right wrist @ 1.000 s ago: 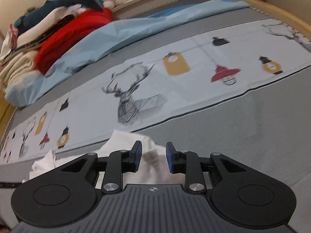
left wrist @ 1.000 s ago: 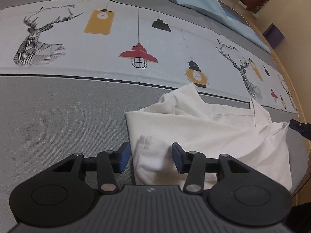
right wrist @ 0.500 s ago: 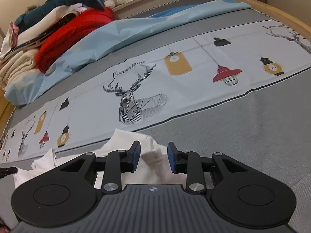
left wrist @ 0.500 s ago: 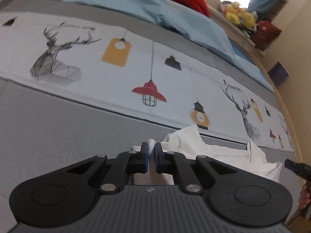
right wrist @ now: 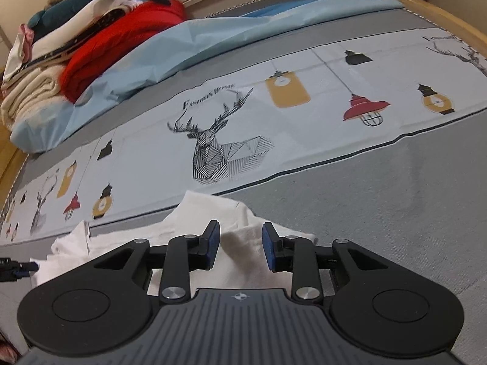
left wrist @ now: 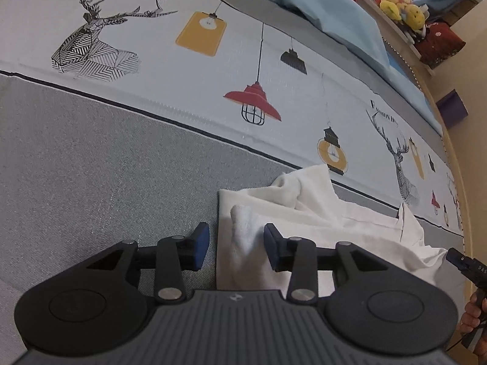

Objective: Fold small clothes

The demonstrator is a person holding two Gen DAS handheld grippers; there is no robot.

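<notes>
White garment on the bed, both grippers over its edges.

Left gripper [left wrist: 234, 245] jaws opening astride a raised fold at the garment [left wrist: 328, 225] left edge; right gripper [right wrist: 240, 241] jaws spread, cloth between, unpinched. Bare grey bed [left wrist: 91, 188] toward 9 o'clock.

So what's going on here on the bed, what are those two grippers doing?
A person is folding a small white garment on a grey bed cover, a gripper in each hand. The left gripper is opening, with a rolled edge of the cloth between its fingers but not pinched. The right gripper hovers open over the other end. The garment is still rumpled.
</notes>
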